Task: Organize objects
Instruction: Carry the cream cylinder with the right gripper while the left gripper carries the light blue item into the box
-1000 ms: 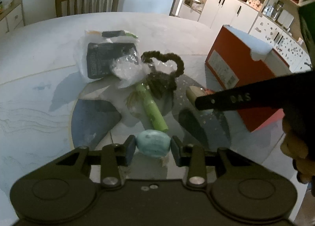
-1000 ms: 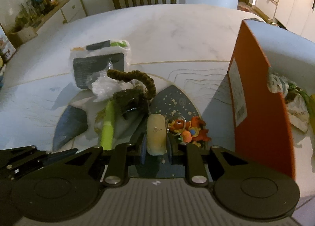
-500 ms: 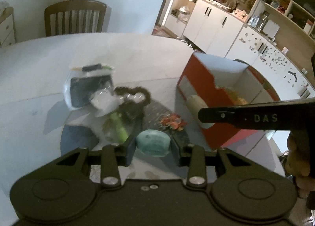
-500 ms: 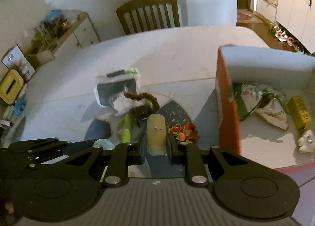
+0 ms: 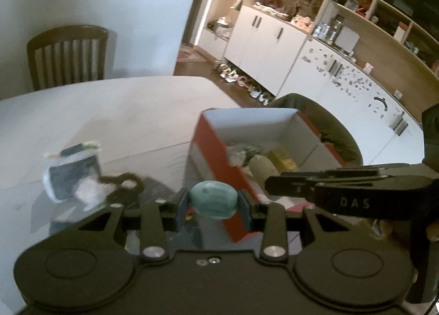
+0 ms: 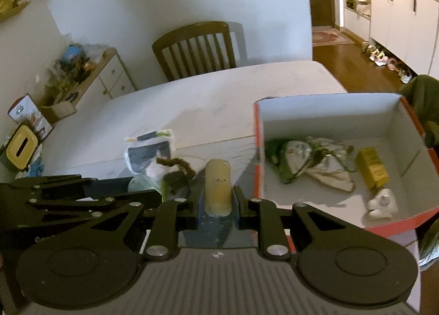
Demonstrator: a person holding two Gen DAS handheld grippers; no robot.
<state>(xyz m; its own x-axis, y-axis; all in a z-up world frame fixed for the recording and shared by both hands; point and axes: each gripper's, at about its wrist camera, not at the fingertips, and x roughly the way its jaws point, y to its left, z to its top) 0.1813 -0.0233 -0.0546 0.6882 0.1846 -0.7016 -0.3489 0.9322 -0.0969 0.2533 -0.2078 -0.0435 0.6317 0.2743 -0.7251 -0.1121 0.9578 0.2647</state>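
Since a second ago we have lifted both grippers up off the table (image 6: 219, 90) and toward the box (image 6: 395, 112); its inside, hidden before, now lies open to us. We see one table, two chairs (one (image 6: 194, 48) at the far edge, a dark one (image 5: 329, 123) behind the box) and one red box. In the box we count four things: a crumpled green-and-white wrapper (image 6: 310, 161), a yellow carton (image 6: 371, 168), a small white figure (image 6: 381, 202), and something blurred we cannot name. Left on the table are one packet (image 6: 149, 150), one dark twisted cord (image 6: 175, 164) and a green tube, mostly hidden. Our left gripper (image 5: 214, 202) pinches one teal oval soap (image 5: 214, 199). Our right gripper (image 6: 218, 199) pinches one tan capsule-shaped block (image 6: 218, 186). Both are held above the table, just beside the box's near wall.
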